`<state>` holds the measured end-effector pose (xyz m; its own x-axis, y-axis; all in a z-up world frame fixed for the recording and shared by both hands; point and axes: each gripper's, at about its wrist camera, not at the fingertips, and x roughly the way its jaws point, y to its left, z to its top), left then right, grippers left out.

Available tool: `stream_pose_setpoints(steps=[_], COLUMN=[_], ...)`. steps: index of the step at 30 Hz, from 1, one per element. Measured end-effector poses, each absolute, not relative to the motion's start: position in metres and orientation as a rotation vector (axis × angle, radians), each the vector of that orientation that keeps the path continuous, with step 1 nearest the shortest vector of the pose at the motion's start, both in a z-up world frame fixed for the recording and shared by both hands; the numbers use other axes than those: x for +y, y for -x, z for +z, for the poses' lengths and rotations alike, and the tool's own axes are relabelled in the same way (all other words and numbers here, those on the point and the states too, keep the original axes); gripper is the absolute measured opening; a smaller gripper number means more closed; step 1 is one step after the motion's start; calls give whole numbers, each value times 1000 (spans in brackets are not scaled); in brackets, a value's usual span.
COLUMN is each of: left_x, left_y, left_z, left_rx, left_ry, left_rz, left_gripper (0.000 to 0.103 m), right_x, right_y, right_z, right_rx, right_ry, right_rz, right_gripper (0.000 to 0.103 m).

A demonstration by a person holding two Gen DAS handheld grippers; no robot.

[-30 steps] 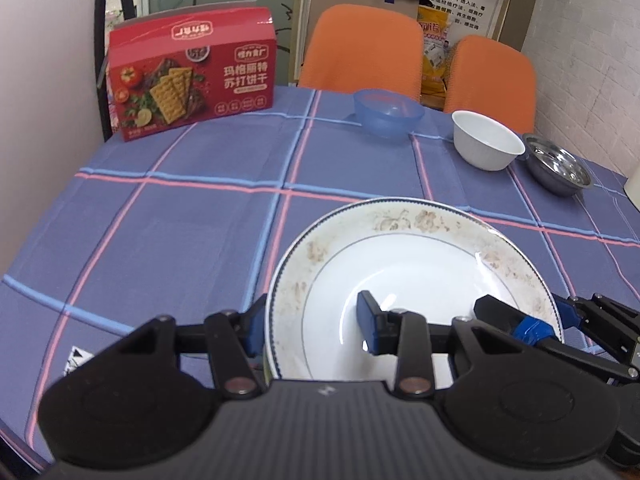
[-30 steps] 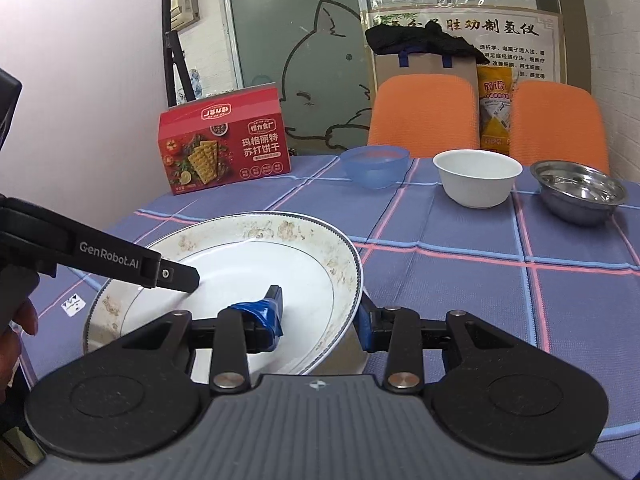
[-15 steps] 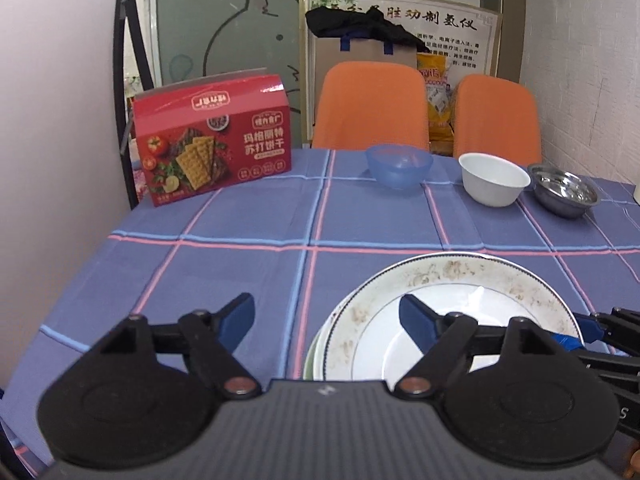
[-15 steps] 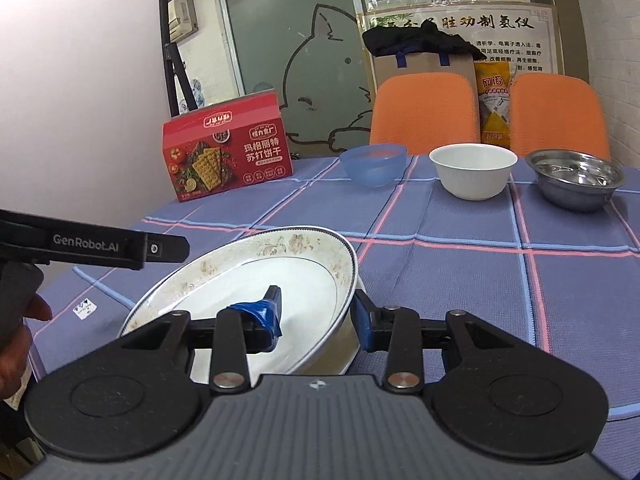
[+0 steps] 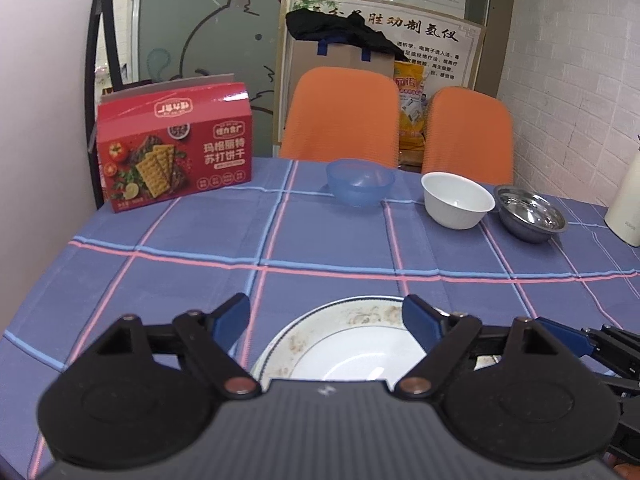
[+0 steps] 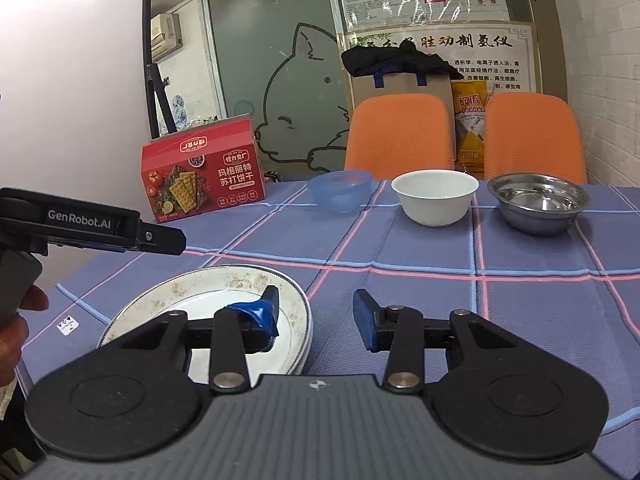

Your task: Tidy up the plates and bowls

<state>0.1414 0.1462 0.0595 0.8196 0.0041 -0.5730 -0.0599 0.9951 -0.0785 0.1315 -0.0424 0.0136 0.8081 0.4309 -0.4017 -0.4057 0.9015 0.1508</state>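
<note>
Far left on the checked tablecloth (image 6: pixel 420 248) stands a red cracker box (image 6: pixel 202 174). The left gripper (image 5: pixel 326 318), jaws just spread wide and empty, hovers over the flowered plate (image 6: pixel 208 300), which seems to top a stack of plates. The right gripper (image 6: pixel 316 312) has just parted off the plate's rim. Beyond sit a blue bowl (image 6: pixel 340 190), white bowl (image 6: pixel 435 196) and steel bowl (image 6: pixel 538 200).

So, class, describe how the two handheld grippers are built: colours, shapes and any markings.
Both are matte black plastic. The right gripper has a ribbed body, two round discs, linkage arms with metal pivot pins, and blue pads on the jaws; one pad is wrapped in blue tape. The left gripper looks the same, with plain blue pads. Seen from the side, it carries white "GenRobot.AI" lettering. No cables or sleeves show.
</note>
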Motion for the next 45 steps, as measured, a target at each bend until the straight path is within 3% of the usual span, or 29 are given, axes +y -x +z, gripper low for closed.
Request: stream_pose_setpoints(steps=[8,23,45], left_x=[99,16,-49], left_y=[-156,-217,-307], left_z=[65,70,60], left_rx=[591,630,710], left_ry=[79,12,-124], left_rz=[-50,-166,-180], left_gripper=[101,101,101], right_x=[-91,-202,-241], right_y=[-132,-168,-255], right_z=[16,25,50], right_rx=[447,572,489], right_ry=[-77,-153,0], right_rz=[313,77,124], right_gripper=[27,32,38])
